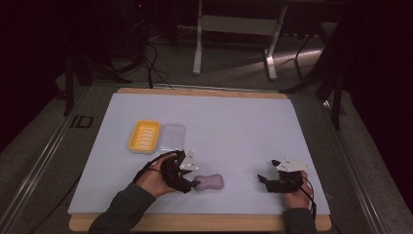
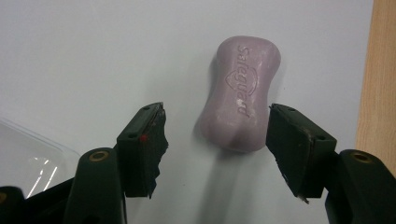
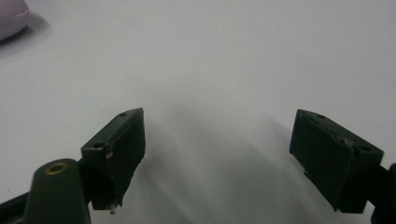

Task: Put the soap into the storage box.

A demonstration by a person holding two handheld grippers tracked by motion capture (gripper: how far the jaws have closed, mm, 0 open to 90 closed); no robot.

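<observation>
The pink bar of soap [image 2: 240,93] lies flat on the white surface [image 1: 234,122], near its front edge, not yet lifted; the yellow soap dish [image 1: 144,136] and its clear lid [image 1: 173,136] wait empty, farther off to the left. The left hand-held gripper [image 2: 217,135] stands half open, its pads flanking the soap's near end without pressing it. The right hand-held gripper [image 3: 219,154] rests wide open and empty, well to the right. Grasping and placing remain.
</observation>
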